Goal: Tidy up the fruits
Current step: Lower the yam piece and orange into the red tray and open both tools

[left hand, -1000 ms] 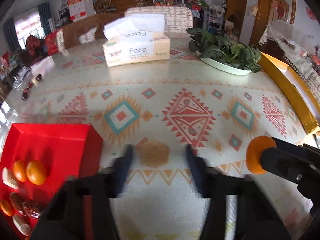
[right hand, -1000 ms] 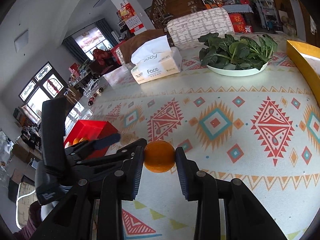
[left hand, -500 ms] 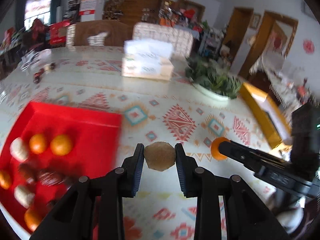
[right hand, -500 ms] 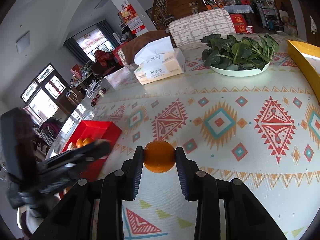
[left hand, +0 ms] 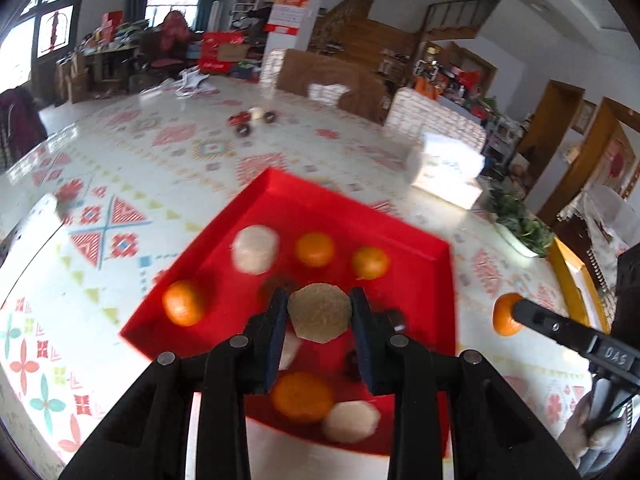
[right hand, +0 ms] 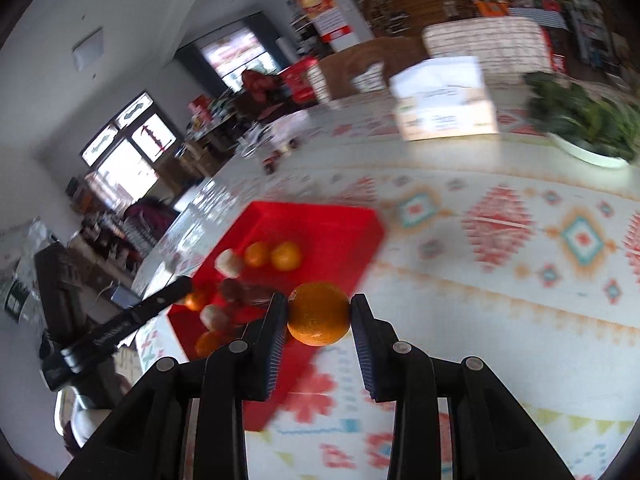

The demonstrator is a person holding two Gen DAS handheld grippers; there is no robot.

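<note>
Over a desk [left hand: 132, 152] covered in a glossy cloth with red and teal geometric patterns, the left tool [left hand: 320, 312] is gripping a round, rough-skinned brown fruit [left hand: 320, 314] between its two black pads, holding it above the shallow red rectangular tray [left hand: 340, 216]. The right tool [right hand: 319, 314] is clamping a round orange fruit [right hand: 319, 314] in the same way, hanging just off the tray's near corner; in the left wrist view that tool is showing at the right edge, clear of the tray's right wall. Inside the tray, several small orange citrus fruits [left hand: 315, 249] are lying apart from one another, with pale, whitish round fruits [left hand: 255, 248] sitting among them, one near the far side and another near the close edge. A few dark, reddish-brown pieces are lying around the tray's middle, partly hidden behind the left tool and too blurred to identify. Farther back on the desk, a cream-coloured tissue box [right hand: 444, 98] is standing with white tissue rising from its top, and beside it a white oval plate [right hand: 588, 154] is holding a heap of dark green leafy vegetables. A yellow box edge [left hand: 576, 284] is showing at the desk's right side.
</note>
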